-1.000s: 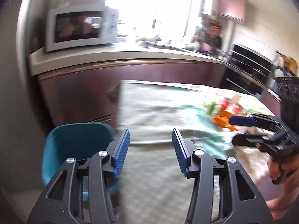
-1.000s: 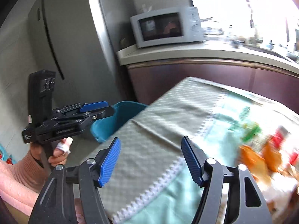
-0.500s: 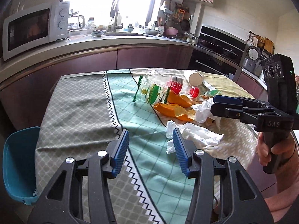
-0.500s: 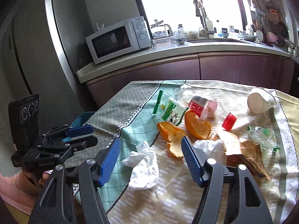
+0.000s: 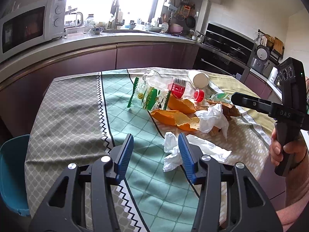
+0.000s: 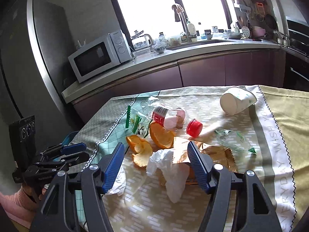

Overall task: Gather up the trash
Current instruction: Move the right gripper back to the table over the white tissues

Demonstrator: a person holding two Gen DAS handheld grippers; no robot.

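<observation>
Your left claw [image 5: 155, 141] stands open and empty above the worktop [image 5: 77, 116], a tissue [image 5: 193, 150] just right of its tips. Your right claw [image 6: 155, 150] gapes wider, empty too, another tissue [image 6: 170, 172] and peels [image 6: 161, 135] straight ahead.

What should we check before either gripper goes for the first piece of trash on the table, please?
1. Left gripper open and empty: ok.
2. Right gripper open and empty: ok.
3. Crumpled tissue near the left gripper, free of other trash: ok.
4. Second tissue ahead of the right gripper, clear of other trash: not ok, it lies on the brown wrapper beside the orange peel.
5. Blue bin beside the table, within reach: cannot tell.
6. Bin has room: cannot tell.
</observation>
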